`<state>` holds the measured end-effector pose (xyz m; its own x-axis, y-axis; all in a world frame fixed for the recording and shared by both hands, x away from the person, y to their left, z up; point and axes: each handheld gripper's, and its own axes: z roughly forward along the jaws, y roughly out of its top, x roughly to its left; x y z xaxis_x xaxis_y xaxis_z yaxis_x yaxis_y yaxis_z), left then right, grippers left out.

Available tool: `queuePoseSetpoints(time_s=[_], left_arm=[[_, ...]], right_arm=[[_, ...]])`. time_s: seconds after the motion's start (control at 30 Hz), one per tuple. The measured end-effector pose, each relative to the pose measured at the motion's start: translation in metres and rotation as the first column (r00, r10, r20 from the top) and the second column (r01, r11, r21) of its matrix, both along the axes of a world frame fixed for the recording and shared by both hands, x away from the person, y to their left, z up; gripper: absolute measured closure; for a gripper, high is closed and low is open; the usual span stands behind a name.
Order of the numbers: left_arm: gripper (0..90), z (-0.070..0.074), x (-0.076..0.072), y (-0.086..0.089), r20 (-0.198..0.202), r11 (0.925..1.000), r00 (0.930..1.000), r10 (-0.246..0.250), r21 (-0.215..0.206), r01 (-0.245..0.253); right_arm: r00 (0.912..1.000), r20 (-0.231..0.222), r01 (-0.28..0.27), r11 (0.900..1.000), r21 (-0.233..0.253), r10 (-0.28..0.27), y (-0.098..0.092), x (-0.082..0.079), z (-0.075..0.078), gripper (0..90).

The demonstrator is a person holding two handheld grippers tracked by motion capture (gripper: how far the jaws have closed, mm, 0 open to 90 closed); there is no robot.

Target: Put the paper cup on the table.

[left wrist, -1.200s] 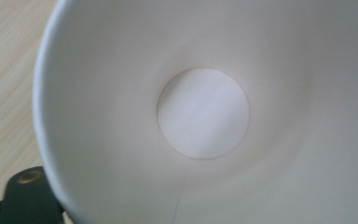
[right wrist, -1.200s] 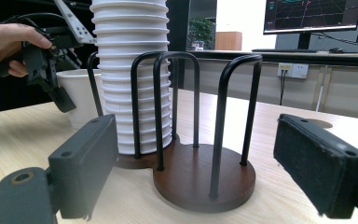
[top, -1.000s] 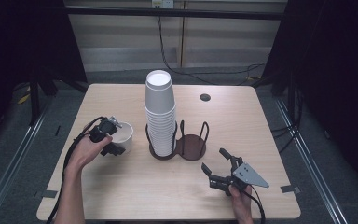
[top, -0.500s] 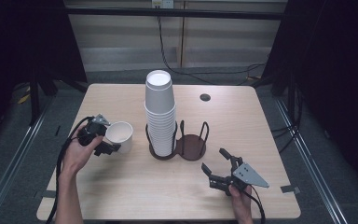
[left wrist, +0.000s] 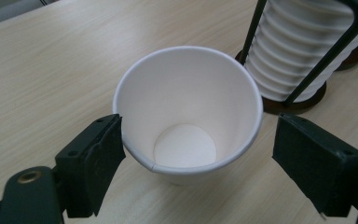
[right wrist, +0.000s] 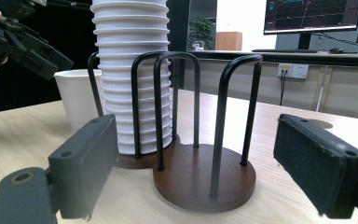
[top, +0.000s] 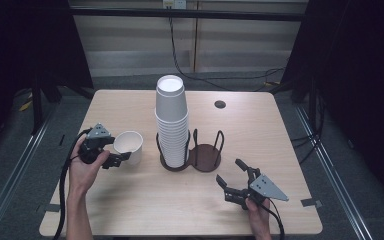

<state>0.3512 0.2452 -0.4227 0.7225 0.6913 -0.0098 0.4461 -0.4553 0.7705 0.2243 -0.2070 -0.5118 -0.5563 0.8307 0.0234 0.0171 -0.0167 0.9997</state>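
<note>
- High view: the left gripper (top: 121, 159) has drawn back from the paper cup (top: 129, 145), left of the cup holder (top: 204, 156).
- Left gripper view: jaws spread wide, cup (left wrist: 189, 109) released, probably standing.
- Right gripper view: right gripper (right wrist: 209, 168) open, facing the holder (right wrist: 204, 176).

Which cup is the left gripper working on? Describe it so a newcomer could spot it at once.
Start at the tall stack of white paper cups in the dark wire holder at the table's middle. Just left of it, on the bare wood, stands a single white paper cup, upright and empty. The left gripper has its open jaws either side of it; unlike the stacked cups, it stands alone, mouth up.
</note>
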Motion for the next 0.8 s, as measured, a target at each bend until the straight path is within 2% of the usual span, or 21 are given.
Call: queuePoseSetpoints(time_s=[0.07, 0.1, 0.13, 0.27, 0.3, 0.33, 0.37, 0.4, 0.43, 0.57, 0.67, 0.7, 0.73, 0.8], left_arm=[[16.3, 0.001, -0.003, 0.0, 0.016, 1.0, 0.9999, 0.006, -0.006, -0.006], [16.3, 0.001, -0.008, 0.0, 0.034, 0.9988, 0.9994, 0.006, -0.049, -0.005], [16.3, 0.001, -0.008, 0.0, 0.034, 0.9988, 0.9994, 0.006, -0.049, -0.005], [17.0, 0.003, -0.018, -0.002, 0.087, 0.9949, 0.996, 0.018, -0.101, -0.009], [17.1, 0.003, -0.02, -0.003, 0.098, 0.9918, 0.9949, 0.024, -0.127, -0.011], [17.2, 0.002, -0.025, -0.004, 0.116, 0.9854, 0.9929, 0.028, -0.17, -0.008], [17.3, 0.0, -0.028, -0.005, 0.123, 0.9823, 0.9917, 0.038, -0.187, -0.014], [17.2, 0.0, -0.028, -0.005, 0.123, 0.9823, 0.9917, 0.038, -0.187, -0.014], [17.2, -0.001, -0.031, -0.007, 0.14, 0.98, 0.9893, 0.04, -0.199, -0.011], [17.2, -0.006, -0.039, -0.012, 0.16, 0.9704, 0.9856, 0.056, -0.241, -0.016], [17.1, -0.009, -0.047, -0.017, 0.177, 0.9668, 0.9828, 0.053, -0.255, -0.006], [17.1, -0.011, -0.05, -0.02, 0.184, 0.9604, 0.9812, 0.058, -0.279, -0.005], [17.1, -0.012, -0.052, -0.021, 0.188, 0.9572, 0.98, 0.064, -0.289, -0.007], [17.1, -0.016, -0.058, -0.025, 0.208, 0.9554, 0.9756, 0.07, -0.295, -0.006]], right_arm=[[1.0, 0.0, 0.001, 1.0, 0.0, -0.001, 0.0, 0.0, 0.0, 13.3], [1.0, 0.0, 0.001, 1.0, 0.0, -0.001, 0.0, 0.0, 0.0, 13.3], [1.0, 0.0, 0.001, 1.0, 0.0, -0.001, 0.0, 0.0, 0.0, 13.3], [1.0, 0.001, -0.001, 1.0, 0.0, 0.001, 0.0, 0.0, 0.0, 13.3], [1.0, -0.001, 0.0, 1.0, 0.001, 0.0, 0.0, 0.0, 0.0, 13.3], [1.0, 0.0, 0.0, 1.0, 0.001, 0.0, 0.0, 0.0, 0.0, 13.3], [1.0, 0.0, 0.0, 1.0, 0.001, 0.0, 0.0, 0.0, 0.0, 13.3], [1.0, 0.0, 0.0, 1.0, 0.001, 0.0, 0.0, 0.0, 0.0, 13.3], [1.0, 0.0, 0.0, 1.0, 0.001, 0.0, 0.0, 0.0, 0.0, 13.3], [1.0, -0.002, 0.001, 1.0, 0.001, -0.001, 0.0, -0.001, 0.0, 13.2], [1.0, -0.002, 0.001, 1.0, 0.001, -0.001, 0.0, -0.001, 0.0, 13.2], [1.0, -0.002, 0.001, 1.0, 0.001, -0.001, 0.0, -0.001, 0.0, 13.2], [1.0, -0.002, 0.001, 1.0, 0.001, -0.001, 0.0, -0.001, 0.0, 13.2], [1.0, -0.002, 0.002, 1.0, 0.001, -0.002, 0.0, -0.001, 0.0, 13.2]])
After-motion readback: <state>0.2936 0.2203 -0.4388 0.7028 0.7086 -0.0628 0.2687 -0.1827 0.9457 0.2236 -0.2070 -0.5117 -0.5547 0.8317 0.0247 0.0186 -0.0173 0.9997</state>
